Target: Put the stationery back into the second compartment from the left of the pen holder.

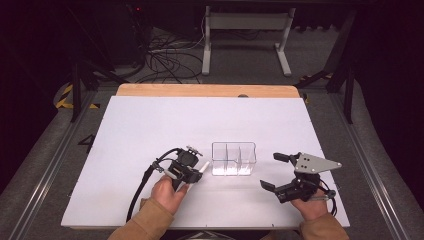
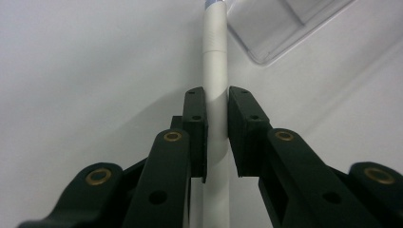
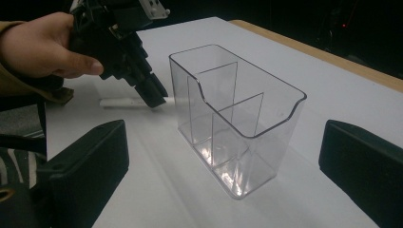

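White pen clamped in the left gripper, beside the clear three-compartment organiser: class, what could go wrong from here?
1. The left gripper is shut on the white cylindrical pen, which lies level on the white table; tipping it upright might let the smooth barrel slip.
2. The clear plastic three-compartment organiser stands free between the open jaws of the right gripper; a bump from the pen might shift it.

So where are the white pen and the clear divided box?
white pen [image 2: 215, 71], left gripper view, on its barrel beyond the jaws.
clear divided box [image 3: 247, 118], right gripper view, on its inner divider wall.
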{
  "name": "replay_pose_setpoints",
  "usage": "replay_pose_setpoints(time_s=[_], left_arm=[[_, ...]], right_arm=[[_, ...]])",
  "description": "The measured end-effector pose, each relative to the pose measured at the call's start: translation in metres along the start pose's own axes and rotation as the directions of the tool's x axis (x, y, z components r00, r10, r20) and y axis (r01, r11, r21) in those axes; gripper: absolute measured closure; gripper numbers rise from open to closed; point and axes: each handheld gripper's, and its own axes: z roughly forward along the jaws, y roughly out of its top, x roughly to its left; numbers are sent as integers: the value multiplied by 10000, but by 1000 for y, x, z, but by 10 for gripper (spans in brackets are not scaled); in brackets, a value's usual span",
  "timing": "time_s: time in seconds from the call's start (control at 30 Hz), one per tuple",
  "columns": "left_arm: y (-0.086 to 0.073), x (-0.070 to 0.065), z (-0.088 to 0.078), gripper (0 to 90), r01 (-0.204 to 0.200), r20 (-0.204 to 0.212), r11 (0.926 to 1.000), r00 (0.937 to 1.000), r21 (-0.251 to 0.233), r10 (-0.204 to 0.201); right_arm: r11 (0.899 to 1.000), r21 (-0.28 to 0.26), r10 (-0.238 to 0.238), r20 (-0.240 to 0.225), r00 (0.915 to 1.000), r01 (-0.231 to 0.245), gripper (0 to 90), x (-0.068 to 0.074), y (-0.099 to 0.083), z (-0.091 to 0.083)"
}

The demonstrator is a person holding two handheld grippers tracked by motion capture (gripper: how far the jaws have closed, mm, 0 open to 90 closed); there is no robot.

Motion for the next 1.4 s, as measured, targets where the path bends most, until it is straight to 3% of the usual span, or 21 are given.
replay_pose_setpoints(time_s=[0.13, 0.33, 0.5, 0.63, 0.77, 0.97, 1.13, 1.17, 1.23, 1.27, 1.4], left_arm=[[0, 1, -10, 785, -223, 44, 9994, 9997, -266, 224], [-1, 1, -28, 785, -269, 130, 9932, 9995, -1129, 286], [-2, 6, -42, 784, -359, 391, 9782, 9982, -2045, 448], [-4, 7, -53, 785, -531, 490, 9595, 9964, -2767, 693], [-5, 7, -63, 785, -496, 708, 9346, 9943, -3522, 794], [-8, 10, -75, 785, -562, 915, 8909, 9899, -4507, 1088], [-9, 12, -81, 784, -542, 1303, 8467, 9809, -5293, 1442], [-9, 12, -82, 784, -483, 1430, 8407, 9786, -5394, 1480], [-10, 14, -84, 784, -534, 1392, 8175, 9770, -5734, 1614], [-10, 13, -85, 783, -372, 1623, 8134, 9736, -5806, 1604], [-12, 13, -89, 784, -378, 1788, 7819, 9655, -6222, 1890]], right_arm=[[10000, 1, 26, -5, 10000, -26, 30, 0, 0, 0], [9999, 79, 93, -12, 10000, -92, 30, 0, -1, 1], [9999, 81, 108, -16, 9999, -108, 30, -1, -2, 2], [9999, 73, 139, -11, 9999, -139, 29, -1, -2, 2], [9998, 76, 169, 16, 9999, -169, 28, -1, -3, 2], [9998, 91, 181, 37, 9998, -181, 26, -1, -4, 2], [9997, 97, 227, 47, 9997, -228, 25, -1, -6, 2], [9997, 85, 235, 59, 9997, -236, 25, -1, -6, 1], [9997, 93, 209, 80, 9997, -210, 25, -1, -6, 1], [9998, 86, 204, 85, 9998, -204, 25, -1, -6, 1], [9998, 72, 211, 81, 9997, -211, 25, -1, -6, 1]])
